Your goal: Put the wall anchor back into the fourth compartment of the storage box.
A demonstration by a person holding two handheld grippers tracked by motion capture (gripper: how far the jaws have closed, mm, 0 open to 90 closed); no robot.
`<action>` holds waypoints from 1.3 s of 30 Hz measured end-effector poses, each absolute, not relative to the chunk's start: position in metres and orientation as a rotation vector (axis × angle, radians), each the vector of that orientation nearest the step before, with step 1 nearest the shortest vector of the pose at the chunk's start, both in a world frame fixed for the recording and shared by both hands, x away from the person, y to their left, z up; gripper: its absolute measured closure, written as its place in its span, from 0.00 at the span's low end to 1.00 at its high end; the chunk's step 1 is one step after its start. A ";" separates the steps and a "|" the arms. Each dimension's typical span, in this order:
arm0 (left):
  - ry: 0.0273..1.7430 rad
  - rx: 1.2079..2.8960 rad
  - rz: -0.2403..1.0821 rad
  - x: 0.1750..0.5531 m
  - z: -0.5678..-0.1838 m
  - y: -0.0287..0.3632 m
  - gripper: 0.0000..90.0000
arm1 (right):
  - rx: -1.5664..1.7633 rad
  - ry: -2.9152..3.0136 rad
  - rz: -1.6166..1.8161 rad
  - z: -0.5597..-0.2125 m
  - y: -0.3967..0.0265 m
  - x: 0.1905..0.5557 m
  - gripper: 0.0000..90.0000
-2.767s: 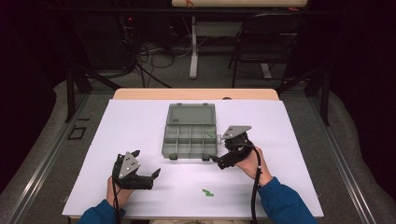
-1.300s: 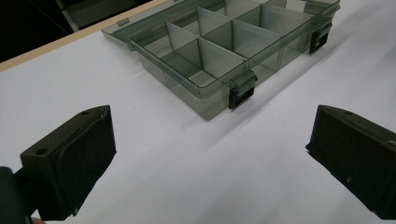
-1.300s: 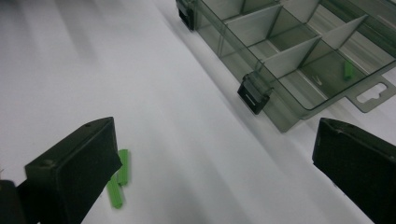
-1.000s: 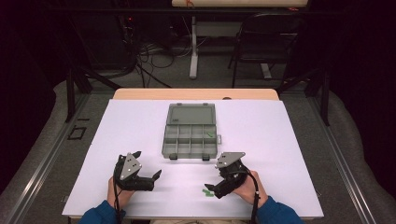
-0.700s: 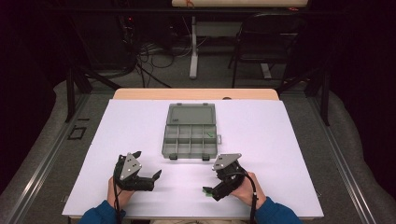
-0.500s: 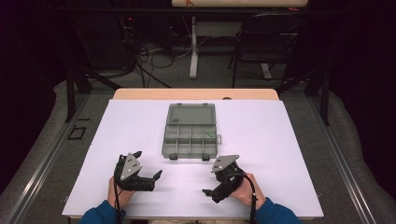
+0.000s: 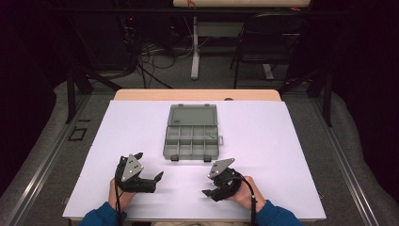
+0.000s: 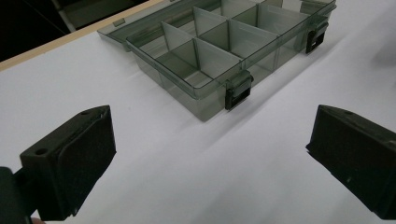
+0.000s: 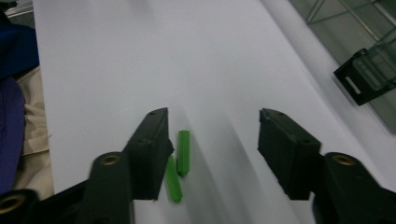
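Observation:
An open grey compartment box (image 7: 192, 137) (image 8: 224, 51) lies mid-table, its lid flat behind it. One small green piece (image 7: 211, 136) sits in a right-hand compartment. Two green plastic pieces (image 9: 180, 162) lie on the white table between the jaws of my right gripper (image 7: 208, 194) (image 9: 212, 140), close against the left jaw; the jaws stand apart and down at the table. My left gripper (image 7: 158, 177) (image 8: 210, 149) rests near the front edge, open and empty, pointing toward the box's black latch (image 8: 238, 91).
The white table sheet (image 7: 291, 141) spreads wide on both sides of the box. A person's blue sleeves (image 7: 101, 217) come in at the front edge. A second box latch (image 9: 362, 77) lies to the right of my right gripper. A chair (image 7: 263, 42) stands beyond the table.
My right gripper has come back from the box to the front of the table and lowered, open, around the green pieces. The left gripper has stayed put.

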State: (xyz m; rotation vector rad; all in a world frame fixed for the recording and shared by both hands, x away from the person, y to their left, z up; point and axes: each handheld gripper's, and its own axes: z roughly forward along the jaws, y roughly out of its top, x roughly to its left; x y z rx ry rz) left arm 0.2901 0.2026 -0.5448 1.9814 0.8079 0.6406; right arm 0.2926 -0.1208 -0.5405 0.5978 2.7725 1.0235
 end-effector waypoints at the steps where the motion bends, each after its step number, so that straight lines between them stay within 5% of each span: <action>1: 0.807 1.982 0.640 0.290 -0.545 0.203 0.00 | 0.595 2.780 1.015 -0.541 -0.120 0.292 0.53; 19: 0.805 1.982 0.641 0.290 -0.545 0.202 0.00 | 0.554 2.860 0.966 -0.547 -0.117 0.291 0.93; 39: 0.804 1.975 0.647 0.290 -0.544 0.203 0.00 | 0.551 2.784 0.963 -0.540 -0.121 0.291 0.94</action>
